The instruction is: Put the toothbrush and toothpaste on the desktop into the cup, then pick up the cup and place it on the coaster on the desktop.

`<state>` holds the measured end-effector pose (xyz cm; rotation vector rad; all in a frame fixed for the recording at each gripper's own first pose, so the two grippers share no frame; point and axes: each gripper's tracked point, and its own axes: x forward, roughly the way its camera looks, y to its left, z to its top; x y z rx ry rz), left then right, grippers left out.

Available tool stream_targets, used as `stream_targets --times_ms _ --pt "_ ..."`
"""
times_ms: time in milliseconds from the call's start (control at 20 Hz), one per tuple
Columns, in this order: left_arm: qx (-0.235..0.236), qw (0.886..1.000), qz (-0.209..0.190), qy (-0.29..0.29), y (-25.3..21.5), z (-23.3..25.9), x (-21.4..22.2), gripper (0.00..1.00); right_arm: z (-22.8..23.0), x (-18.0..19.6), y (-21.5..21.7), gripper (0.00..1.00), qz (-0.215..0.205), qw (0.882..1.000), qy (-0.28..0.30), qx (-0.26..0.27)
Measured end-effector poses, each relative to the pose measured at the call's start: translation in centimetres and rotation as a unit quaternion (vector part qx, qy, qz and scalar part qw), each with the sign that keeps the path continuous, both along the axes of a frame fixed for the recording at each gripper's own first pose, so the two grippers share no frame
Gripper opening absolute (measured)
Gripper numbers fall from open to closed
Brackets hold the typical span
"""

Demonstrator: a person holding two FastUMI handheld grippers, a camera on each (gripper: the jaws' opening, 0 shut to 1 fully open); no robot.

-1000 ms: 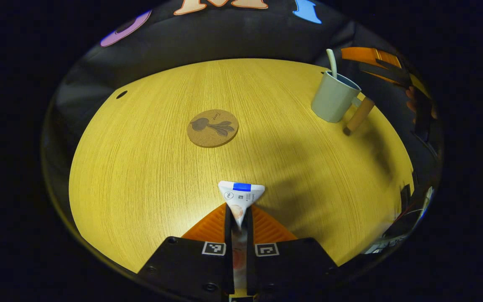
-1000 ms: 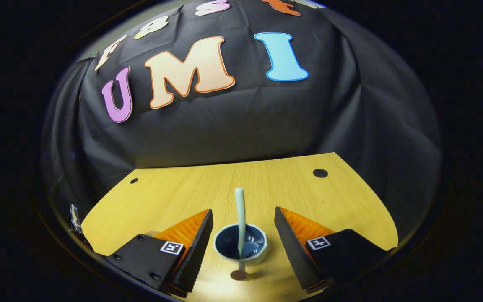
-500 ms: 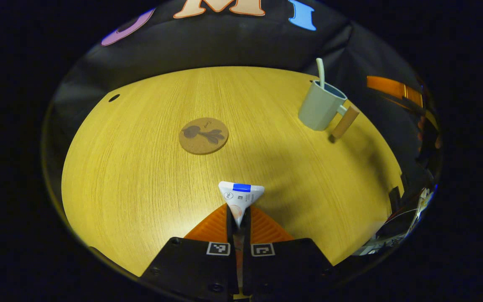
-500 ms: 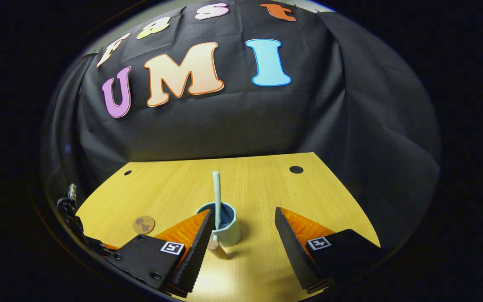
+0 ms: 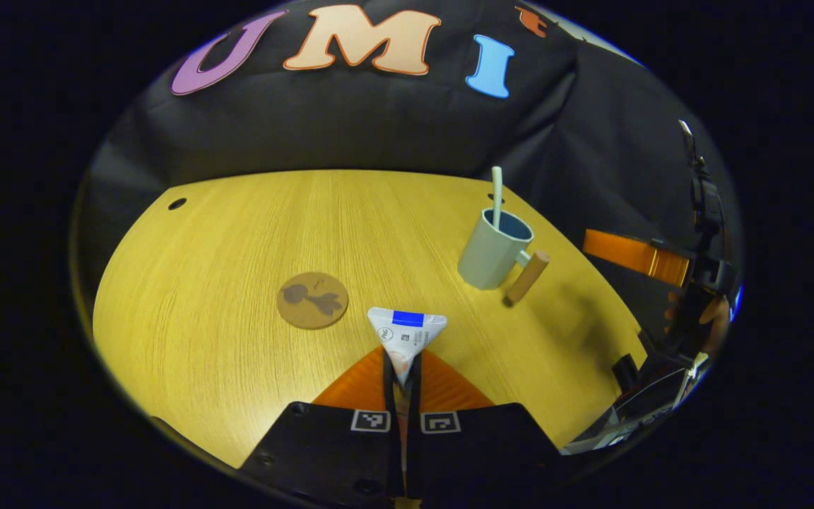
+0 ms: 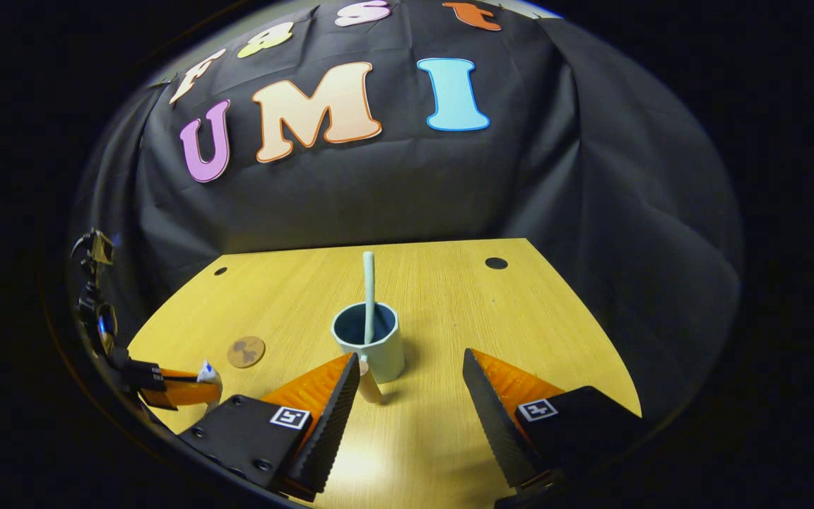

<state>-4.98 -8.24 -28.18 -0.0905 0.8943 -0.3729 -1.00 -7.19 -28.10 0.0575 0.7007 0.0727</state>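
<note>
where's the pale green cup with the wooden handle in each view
Left gripper view: pale green cup with the wooden handle sits right of centre, near the table's far right edge.
Right gripper view: cup at centre, just beyond the open fingers.
Shared landmark: round cork coaster, left of the cup in both.

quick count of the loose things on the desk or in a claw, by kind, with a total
Pale green plastic toothbrush, standing in the cup: 1
White toothpaste tube with a blue band, held in the left claw: 1
Pale grey-green cup with a wooden handle: 1
Round cork coaster: 1
Total: 4
</note>
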Motion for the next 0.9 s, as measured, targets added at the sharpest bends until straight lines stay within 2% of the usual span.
stream_targets --times_ms 250,300,750,800,850,900 --pt "-0.02 0.999 -0.02 -0.041 -2.6 3.0 2.9 0.01 -0.1 -1.5 0.1 0.91 0.006 1.0 0.009 0.006" --pt "-0.023 0.998 -0.026 -0.051 -3.1 3.6 3.4 0.01 -0.2 -1.9 0.1 0.84 0.008 1.0 0.011 0.006" --pt "-0.052 0.99 -0.072 -0.112 -9.6 8.5 8.4 0.01 -0.5 -5.5 -0.4 0.84 0.016 0.999 0.028 0.008" --pt "-0.054 0.989 -0.076 -0.118 -10.2 8.9 8.9 0.02 -0.7 -5.9 -0.5 0.91 0.016 0.999 0.031 0.009" --pt "-0.057 0.987 -0.078 -0.128 -10.9 9.4 9.6 0.01 -0.8 -6.3 -0.7 0.84 0.015 0.999 0.033 0.009" --pt "-0.059 0.986 -0.082 -0.135 -11.6 10.1 10.2 0.01 -0.9 -6.8 -0.8 0.84 0.015 0.999 0.035 0.009"
